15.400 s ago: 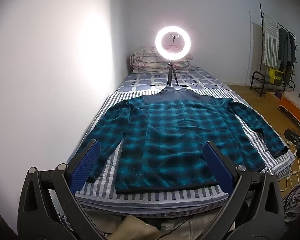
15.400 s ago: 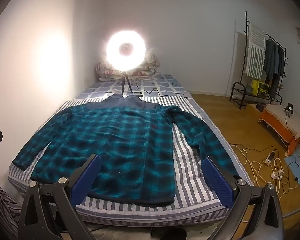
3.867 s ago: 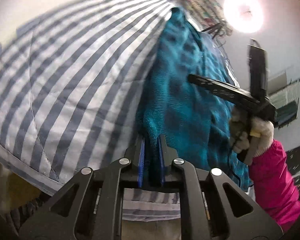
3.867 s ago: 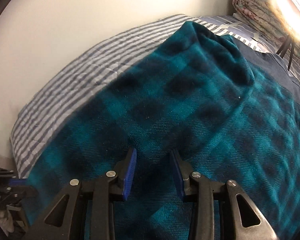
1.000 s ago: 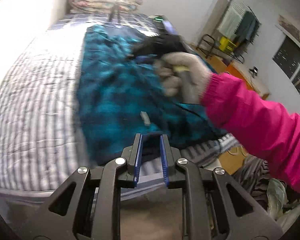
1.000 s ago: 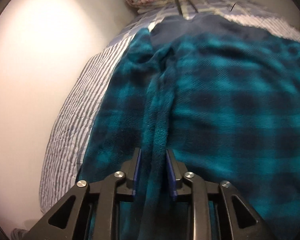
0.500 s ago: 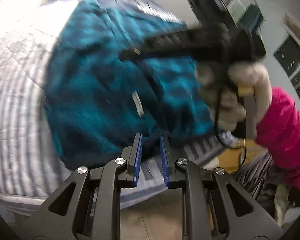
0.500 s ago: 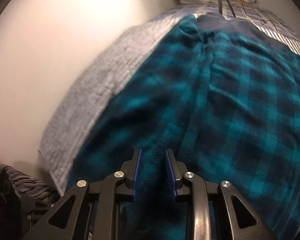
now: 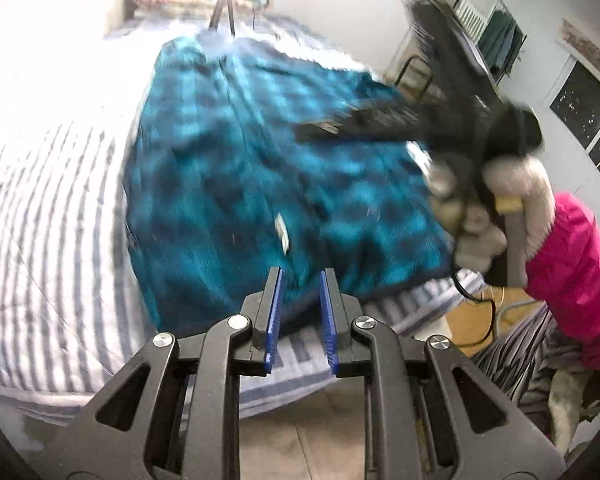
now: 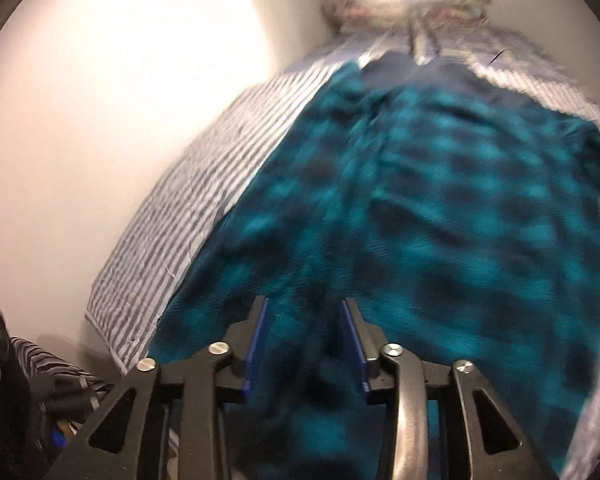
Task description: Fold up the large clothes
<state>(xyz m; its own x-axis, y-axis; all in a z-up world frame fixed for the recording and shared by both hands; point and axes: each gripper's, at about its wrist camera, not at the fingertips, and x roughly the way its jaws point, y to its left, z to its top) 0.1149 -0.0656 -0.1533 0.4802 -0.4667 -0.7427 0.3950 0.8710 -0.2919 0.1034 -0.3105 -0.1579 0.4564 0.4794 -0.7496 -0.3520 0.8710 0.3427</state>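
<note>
The teal-and-black checked fleece shirt (image 9: 236, 168) lies on the bed, one side folded in over its middle, its dark hem at the near edge of the mattress. A small white label (image 9: 282, 232) shows on the cloth near that hem. Under it is the grey-and-white striped bedsheet (image 9: 48, 216), bare on the wall side.

The left gripper (image 9: 299, 312) has its blue-padded fingers (image 9: 274, 308) narrow, and the hem's dark corner sits between them, pinched as far as the view shows. The right gripper (image 10: 306, 344) hovers low over the shirt with its jaws opening; a ridge of fleece runs between the pads, which no longer press it.

In the left wrist view a light-gloved hand (image 9: 484, 216) with a pink sleeve (image 9: 576, 264) holds the right gripper's handle. The views are motion-blurred.
</note>
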